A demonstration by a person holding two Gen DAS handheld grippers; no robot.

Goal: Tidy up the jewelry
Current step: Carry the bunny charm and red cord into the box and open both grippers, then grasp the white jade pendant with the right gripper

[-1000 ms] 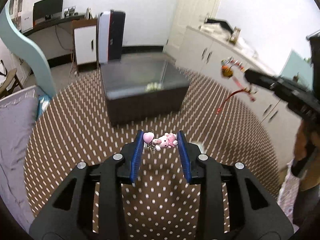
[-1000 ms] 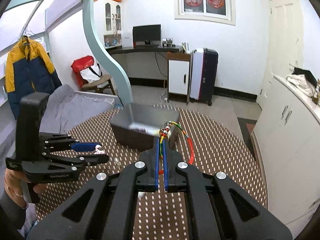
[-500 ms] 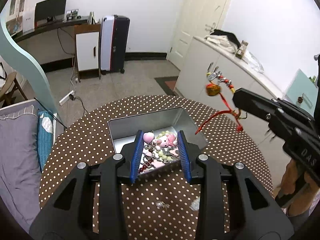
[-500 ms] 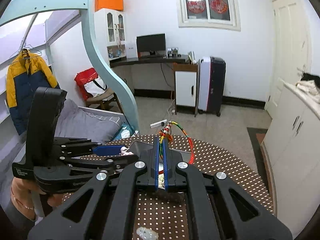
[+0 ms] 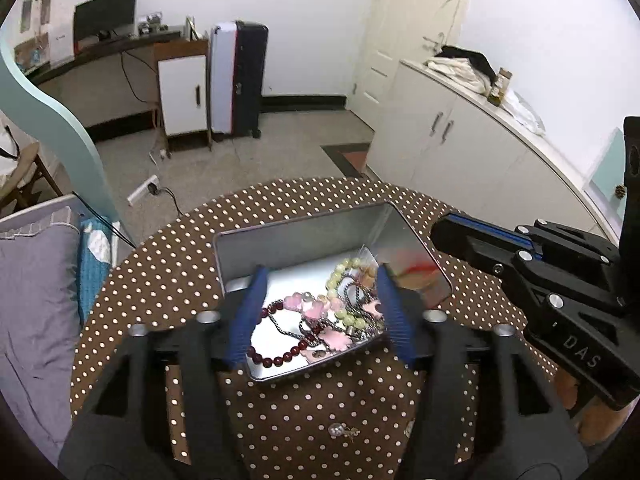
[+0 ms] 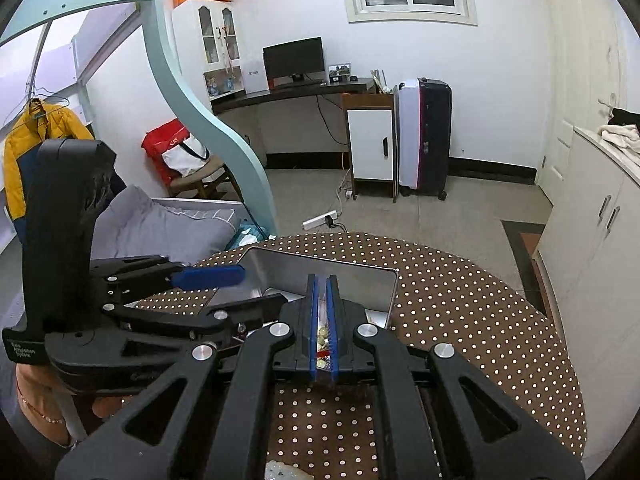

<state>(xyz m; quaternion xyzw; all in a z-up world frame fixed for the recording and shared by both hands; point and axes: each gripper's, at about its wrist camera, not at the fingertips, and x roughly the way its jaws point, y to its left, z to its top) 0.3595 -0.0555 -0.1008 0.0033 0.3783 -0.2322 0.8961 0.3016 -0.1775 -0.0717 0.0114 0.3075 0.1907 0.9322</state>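
Your left gripper (image 5: 320, 312) now gapes released; the pink plush charm has dropped into the shallow metal tin (image 5: 298, 240). Your right gripper (image 6: 323, 320) looks clenched, its grasp unclear.

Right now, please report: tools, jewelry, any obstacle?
Left tool open over metal tin. Right tool nearly closed above tin, hold unclear. Jewelry heaped inside. One small piece outside, on table.

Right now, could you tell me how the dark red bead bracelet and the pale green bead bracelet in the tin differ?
The dark red bead bracelet lies at the tin's near edge; the pale green bead bracelet lies farther back. The red one's beads look smaller than the green one's. Both are round-bead strands inside the tin.
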